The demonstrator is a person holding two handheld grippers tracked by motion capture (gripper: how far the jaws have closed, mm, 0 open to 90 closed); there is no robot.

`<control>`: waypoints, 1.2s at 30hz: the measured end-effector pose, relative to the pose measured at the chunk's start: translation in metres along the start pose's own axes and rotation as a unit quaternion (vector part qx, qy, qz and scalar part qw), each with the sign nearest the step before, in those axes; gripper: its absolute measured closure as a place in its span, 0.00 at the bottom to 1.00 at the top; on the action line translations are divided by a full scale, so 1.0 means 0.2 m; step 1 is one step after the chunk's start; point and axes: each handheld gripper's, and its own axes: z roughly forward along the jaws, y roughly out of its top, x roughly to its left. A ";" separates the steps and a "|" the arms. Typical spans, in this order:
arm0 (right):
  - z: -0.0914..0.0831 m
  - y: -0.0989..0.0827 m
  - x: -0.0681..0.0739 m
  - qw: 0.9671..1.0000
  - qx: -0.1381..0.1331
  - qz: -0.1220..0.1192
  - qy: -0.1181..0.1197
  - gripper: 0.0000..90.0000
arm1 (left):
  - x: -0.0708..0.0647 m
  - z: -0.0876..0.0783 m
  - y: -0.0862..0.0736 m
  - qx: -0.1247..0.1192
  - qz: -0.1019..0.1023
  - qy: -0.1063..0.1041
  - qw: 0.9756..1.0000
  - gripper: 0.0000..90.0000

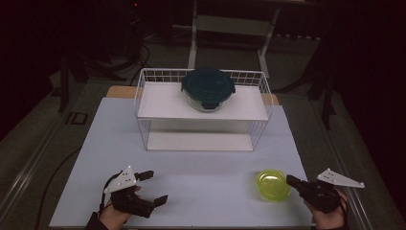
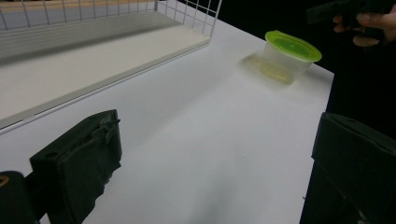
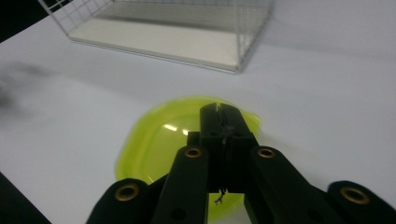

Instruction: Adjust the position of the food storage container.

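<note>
A small clear tub with a lime-green lid (image 1: 272,184) (image 2: 292,46) (image 3: 159,144) stands on the white table near its front right. My right gripper (image 1: 290,180) (image 3: 223,112) is shut with nothing between its jaws. Its tip hangs over the right edge of the green lid, and whether it touches the lid I cannot tell. That same gripper, held in a hand, appears far off in the left gripper view (image 2: 327,11). My left gripper (image 1: 155,187) (image 2: 217,121) rests at the front left, open and empty, pointing across the table toward the tub.
A white wire rack (image 1: 143,96) (image 2: 187,9) (image 3: 243,42) with two white shelves stands at the back middle of the table. A round glass container with a dark blue clip lid (image 1: 208,86) sits on its top shelf. The table's right edge (image 1: 306,191) runs close beside the tub.
</note>
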 end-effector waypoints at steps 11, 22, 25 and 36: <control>-0.02 -0.14 -0.09 0.998 0.032 0.029 -0.048 1.00 | 0.00 0.00 0.00 -0.005 -0.002 -0.007 1.000 0.01; 0.09 -0.25 -0.09 0.995 0.083 0.035 -0.042 1.00 | -0.01 0.00 0.01 -0.004 -0.001 -0.007 1.000 0.01; 0.13 -0.26 -0.07 0.995 0.093 0.033 -0.034 1.00 | 0.00 0.00 0.01 -0.007 -0.001 -0.006 1.000 0.01; 0.20 -0.24 -0.02 0.994 0.109 0.023 -0.013 1.00 | 0.00 0.00 0.00 -0.007 0.000 -0.004 1.000 0.01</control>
